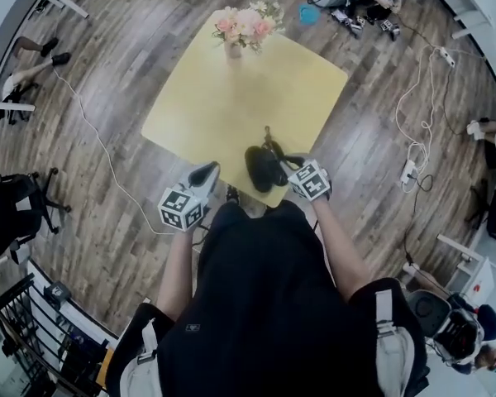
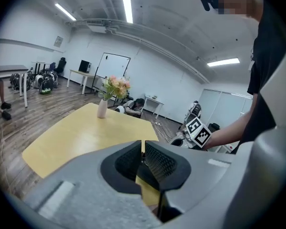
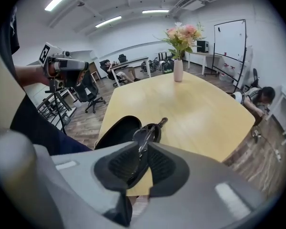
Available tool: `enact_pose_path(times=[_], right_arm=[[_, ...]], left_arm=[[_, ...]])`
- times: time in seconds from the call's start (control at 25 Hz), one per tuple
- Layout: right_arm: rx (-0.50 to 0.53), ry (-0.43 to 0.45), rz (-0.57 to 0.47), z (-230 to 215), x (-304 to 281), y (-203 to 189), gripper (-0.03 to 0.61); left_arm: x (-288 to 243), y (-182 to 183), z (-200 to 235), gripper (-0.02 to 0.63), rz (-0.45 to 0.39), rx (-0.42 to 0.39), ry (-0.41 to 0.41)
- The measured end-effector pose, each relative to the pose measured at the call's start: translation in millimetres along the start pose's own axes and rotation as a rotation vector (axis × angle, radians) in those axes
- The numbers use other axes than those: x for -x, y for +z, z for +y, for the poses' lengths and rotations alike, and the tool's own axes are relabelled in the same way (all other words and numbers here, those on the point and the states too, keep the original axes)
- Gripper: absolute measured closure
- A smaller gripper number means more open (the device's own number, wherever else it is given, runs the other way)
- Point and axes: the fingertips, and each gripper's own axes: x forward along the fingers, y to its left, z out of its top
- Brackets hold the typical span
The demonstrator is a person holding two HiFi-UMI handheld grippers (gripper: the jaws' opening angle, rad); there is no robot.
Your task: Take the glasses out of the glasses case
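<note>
1. Right hand-held gripper: its jaws are closed on the glasses, pinching the frame edge-on at the lens. One temple arm sticks out beyond the jaws towards the middle of the bench. A grip on the frame lets the glasses be lifted without pressing the flat of the lens.
2. Glasses case: black and lying open on the bench, just left of the held glasses. In the head view it sits close to the near edge, directly in front of the person. Whether the glasses have fully cleared the case, or one end rests in it, cannot be told.
3. Left hand-held gripper: its jaws are nearly together with nothing between them. The head view places it off the near left edge of the bench, apart from the case. It probably waits in reserve and could steady the case if the case drags.
4. Edges: the case lies near the bench's front edge, so a pull towards the person risks sliding it off. A lift upward or away from that edge looks safer.
5. Open room: the bench surface ahead is bare as far as the vase of flowers at the far end, well apart from the work. This leaves ample space to set the glasses down.
</note>
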Motion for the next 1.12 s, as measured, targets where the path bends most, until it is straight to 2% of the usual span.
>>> enact_pose_path(times=[0.32, 0.72, 1.12], right_arm=[[-0.146, -0.124, -0.011, 15, -13, -1, 0.514], [-0.265, -0.234, 0.013, 9, -23, -4, 0.514], [-0.348, -0.272, 0.009, 2, -43, -7, 0.514]], left_arm=[[-3, 3, 24, 0.581, 0.044, -0.051, -0.139], [-1, 4, 47, 0.581, 0.113, -0.112, -0.228], [-18, 21, 49, 0.581, 0.15, -0.185, -0.306]])
